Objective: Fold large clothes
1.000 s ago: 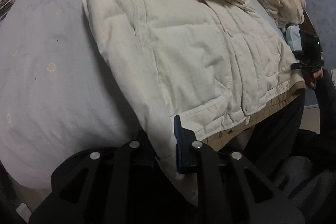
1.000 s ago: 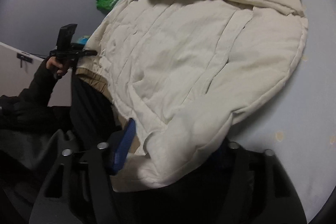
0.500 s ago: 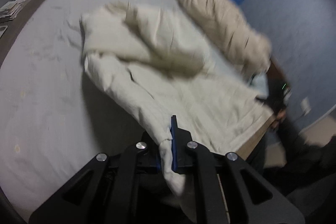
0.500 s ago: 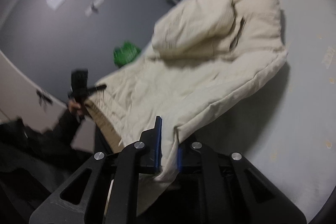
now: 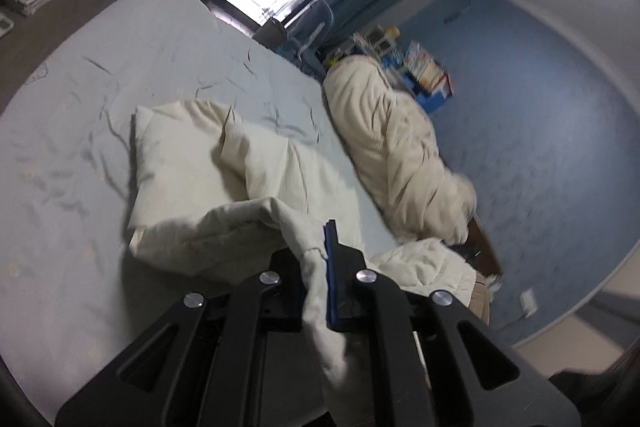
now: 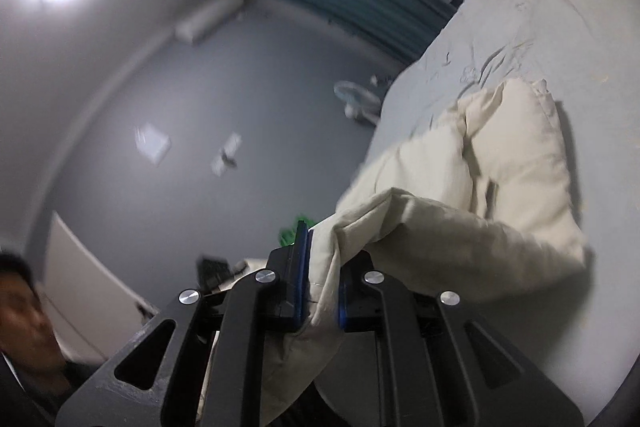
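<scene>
A cream padded jacket [image 5: 224, 187] lies on the pale grey bed [image 5: 100, 87], its near hem lifted off the sheet and bulging toward the far part. My left gripper [image 5: 318, 267] is shut on one hem corner, with fabric hanging down between the black fingers. In the right wrist view the same jacket [image 6: 500, 187] humps up over the bed [image 6: 560, 27]. There my right gripper [image 6: 320, 275] is shut on the other hem corner, cloth pinched between its blue pads.
A second cream quilted garment [image 5: 392, 155] lies bunched along the bed's right edge by the blue wall. Curtains and a window stand past the bed's far end. A fan [image 6: 356, 99] stands on the grey floor, and a person's head [image 6: 20, 307] shows low left.
Both grippers closed on the jacket's hem and lifted it up and toward the far end. The views swung from looking down on the bed to looking across the room.
</scene>
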A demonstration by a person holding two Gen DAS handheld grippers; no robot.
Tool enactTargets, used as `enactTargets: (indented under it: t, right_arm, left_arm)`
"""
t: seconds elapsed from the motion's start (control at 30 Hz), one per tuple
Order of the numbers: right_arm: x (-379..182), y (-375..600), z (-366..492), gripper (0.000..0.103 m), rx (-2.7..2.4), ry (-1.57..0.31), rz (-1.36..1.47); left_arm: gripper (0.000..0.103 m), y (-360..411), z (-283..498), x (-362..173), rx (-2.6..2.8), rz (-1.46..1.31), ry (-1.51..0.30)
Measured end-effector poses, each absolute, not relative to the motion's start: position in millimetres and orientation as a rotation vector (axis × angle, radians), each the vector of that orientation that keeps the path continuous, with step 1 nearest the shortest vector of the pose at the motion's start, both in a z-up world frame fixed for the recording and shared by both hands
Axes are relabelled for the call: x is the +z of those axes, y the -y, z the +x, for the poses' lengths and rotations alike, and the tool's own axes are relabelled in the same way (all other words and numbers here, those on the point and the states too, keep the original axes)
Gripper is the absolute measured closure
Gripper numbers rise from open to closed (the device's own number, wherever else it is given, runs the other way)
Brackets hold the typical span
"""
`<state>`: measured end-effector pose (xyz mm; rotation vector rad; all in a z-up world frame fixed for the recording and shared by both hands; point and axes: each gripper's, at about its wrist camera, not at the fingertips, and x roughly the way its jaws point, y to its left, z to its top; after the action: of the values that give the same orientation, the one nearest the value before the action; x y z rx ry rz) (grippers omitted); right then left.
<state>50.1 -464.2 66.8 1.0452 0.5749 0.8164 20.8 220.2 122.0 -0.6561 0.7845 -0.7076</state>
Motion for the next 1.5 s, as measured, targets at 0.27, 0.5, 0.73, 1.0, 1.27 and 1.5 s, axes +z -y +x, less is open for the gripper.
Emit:
enactTargets:
  t: [0.27,0.5,0.73,1.0,1.27,1.5]
  right_arm:
    - [14,475,142,0.089,0.601,-0.629,1.267]
    - [-55,474,188,0.077,0.407,-0.735,1.464]
    - [-55,475,186,0.042,0.487,-0.642,1.529]
    - [35,484,148,0.006,0.548,-0.384,1.307]
    - [121,350,138,0.006,0.413,-0.562,0.5]
    - [138,298,144,0.007,0.365,-0.588,0.267]
  left_arm:
    - [0.096,-217,130,95,-0.635,-0.794,-0.802]
    - [0.086,-211,212,24,-0.5,-0.933,-0.901]
    - [0.073,-225,206,11,-0.568,-0.996,-0.861]
    - [0.013,-261,145,66,-0.536,-0.971,-0.611]
    - [0.013,-140,107,121,-0.449,-0.419,-0.612]
    - [0.013,-49,114,124,-0.422,-0.216,-0.637]
